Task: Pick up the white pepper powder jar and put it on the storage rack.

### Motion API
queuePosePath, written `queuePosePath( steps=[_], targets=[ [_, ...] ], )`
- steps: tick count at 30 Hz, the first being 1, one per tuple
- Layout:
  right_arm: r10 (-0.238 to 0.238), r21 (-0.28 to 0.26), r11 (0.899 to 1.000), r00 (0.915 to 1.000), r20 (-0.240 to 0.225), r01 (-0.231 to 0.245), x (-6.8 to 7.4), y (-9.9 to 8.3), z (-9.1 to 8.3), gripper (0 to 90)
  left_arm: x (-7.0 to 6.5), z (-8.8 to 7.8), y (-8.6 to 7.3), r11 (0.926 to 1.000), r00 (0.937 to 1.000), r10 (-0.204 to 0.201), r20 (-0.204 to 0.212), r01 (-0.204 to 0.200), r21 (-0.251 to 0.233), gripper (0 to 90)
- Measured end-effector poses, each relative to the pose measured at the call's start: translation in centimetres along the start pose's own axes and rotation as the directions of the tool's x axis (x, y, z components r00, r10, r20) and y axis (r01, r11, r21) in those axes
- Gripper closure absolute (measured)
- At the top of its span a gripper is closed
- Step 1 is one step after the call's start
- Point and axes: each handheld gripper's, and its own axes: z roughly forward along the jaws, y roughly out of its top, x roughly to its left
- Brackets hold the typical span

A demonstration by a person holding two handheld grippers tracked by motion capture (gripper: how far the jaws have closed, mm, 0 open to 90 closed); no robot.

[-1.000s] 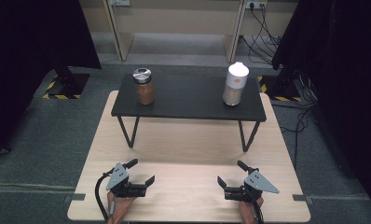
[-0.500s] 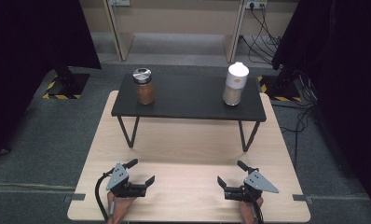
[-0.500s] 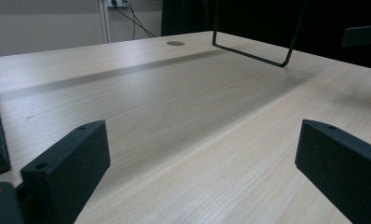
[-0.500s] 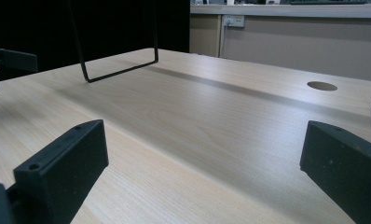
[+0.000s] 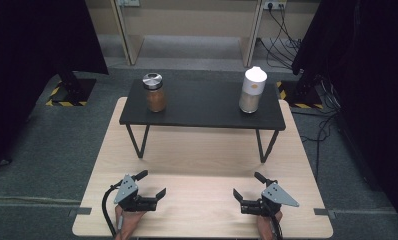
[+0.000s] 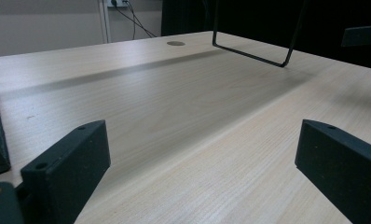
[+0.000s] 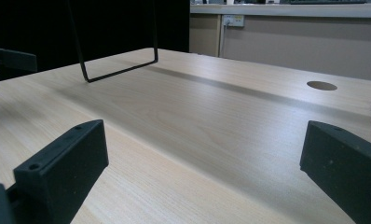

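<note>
Left gripper (image 5: 151,186), right gripper (image 5: 247,188): fingers spread, empty, at table's (image 5: 202,150) 6 o'clock. Brown jar (image 5: 155,93), white canister (image 5: 252,90) on black shelf (image 5: 202,107), 12 o'clock. Risk: a hasty reach likely topples the tall canister.

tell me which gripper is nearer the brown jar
Left. The left gripper sits almost straight below the brown jar; the right gripper is far across the table.

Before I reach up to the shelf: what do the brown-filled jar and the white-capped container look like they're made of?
The jar looks like clear glass or plastic, since brown contents show through its wall; its lid is shiny grey, probably metal. The white-capped container has a matte white cap, likely plastic, and a pale lower body that seems translucent; its material is unclear from the high view. Both stand on the matte black shelf.
</note>
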Motion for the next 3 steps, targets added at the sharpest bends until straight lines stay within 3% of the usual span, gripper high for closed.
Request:
queuePosePath(
  steps=[3],
  targets=[
    [0.004, -0.004, 1.000, 1.0000, 0.000, -0.004, -0.04, -0.05, 0.00, 0.7, -0.02, 0.00, 0.02, 1.0000, 1.0000, 0.002, 0.000, -0.002, 0.001, 2.5]
  ],
)
